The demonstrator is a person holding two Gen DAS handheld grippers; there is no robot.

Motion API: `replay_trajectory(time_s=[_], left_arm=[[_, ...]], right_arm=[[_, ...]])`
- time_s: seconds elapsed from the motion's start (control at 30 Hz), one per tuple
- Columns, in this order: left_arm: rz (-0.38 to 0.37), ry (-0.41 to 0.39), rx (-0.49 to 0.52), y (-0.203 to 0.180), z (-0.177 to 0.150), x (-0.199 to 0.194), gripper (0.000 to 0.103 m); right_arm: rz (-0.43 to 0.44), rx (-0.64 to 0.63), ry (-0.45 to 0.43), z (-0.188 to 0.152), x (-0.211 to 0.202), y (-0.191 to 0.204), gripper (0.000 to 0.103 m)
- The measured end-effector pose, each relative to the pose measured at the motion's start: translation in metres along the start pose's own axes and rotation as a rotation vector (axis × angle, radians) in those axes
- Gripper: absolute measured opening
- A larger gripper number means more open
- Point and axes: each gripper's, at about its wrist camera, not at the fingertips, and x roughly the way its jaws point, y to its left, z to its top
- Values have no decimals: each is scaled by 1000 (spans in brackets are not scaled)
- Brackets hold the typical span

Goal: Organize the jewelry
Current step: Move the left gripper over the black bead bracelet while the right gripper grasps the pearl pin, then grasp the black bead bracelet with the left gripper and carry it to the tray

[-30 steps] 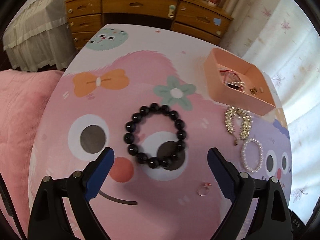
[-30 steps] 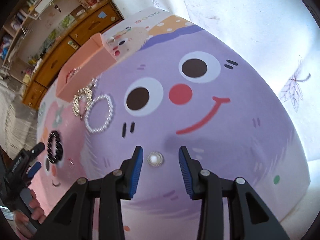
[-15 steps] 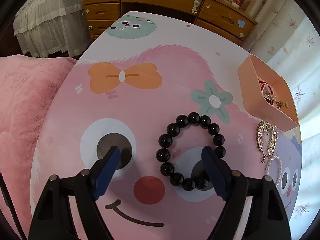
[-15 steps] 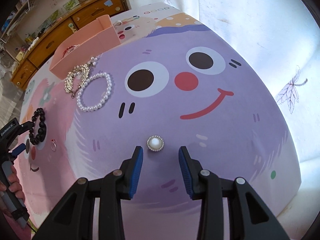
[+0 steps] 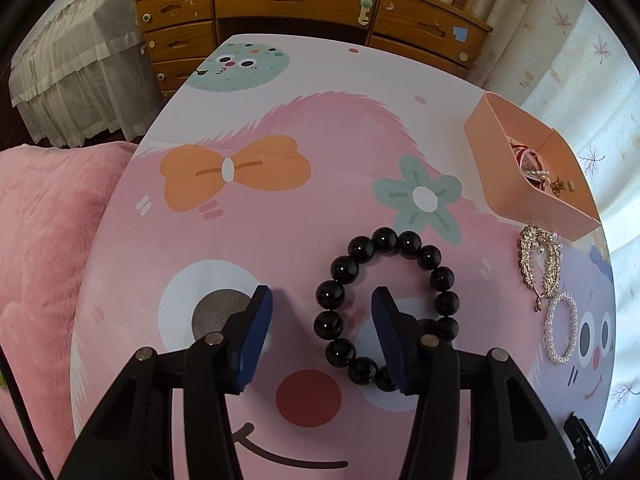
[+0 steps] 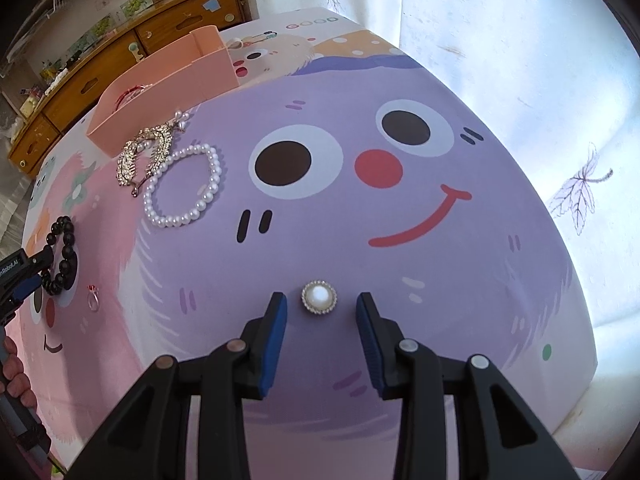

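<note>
A black bead bracelet (image 5: 386,304) lies flat on the cartoon mat. My left gripper (image 5: 322,300) is open and low over it, one finger outside the ring's left side, the other inside the ring. The bracelet also shows in the right wrist view (image 6: 62,254). A round pearl brooch (image 6: 319,297) lies between the tips of my open right gripper (image 6: 321,306). A pink tray (image 5: 496,172) holds some jewelry. A rhinestone hair clip (image 5: 540,264) and a white pearl bracelet (image 5: 560,328) lie near it.
A small ring (image 6: 93,300) lies on the mat right of the black bracelet. A wooden drawer chest (image 5: 304,12) stands behind the table. A pink cushion (image 5: 48,240) sits at the left edge. A curtain (image 6: 520,60) hangs on the right.
My left gripper has narrowed and moved right and down so its fingers straddle the black bracelet's left side. The right gripper has backed off slightly; the brooch now sits at its fingertips.
</note>
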Motion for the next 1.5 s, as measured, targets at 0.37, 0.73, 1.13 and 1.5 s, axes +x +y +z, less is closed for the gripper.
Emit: replay_trajectory(time_s=[0.37,0.73,1.13,1.5], left_arm=[[20,-17,-25,7,-1,-1,28],[-64,-12,-140,26,-6,-4,13],[-251,-102,-197,22,-18,-34,13],[-423,-169,-244,-2,-17,-78,13]], right_arm=[[3,-42,2,4,1,3,19],[60,-50,25,-2,-2,9,18],[121,-236,-85,6,-21,32,18],[242,-307,-173,36,-41,49,18]])
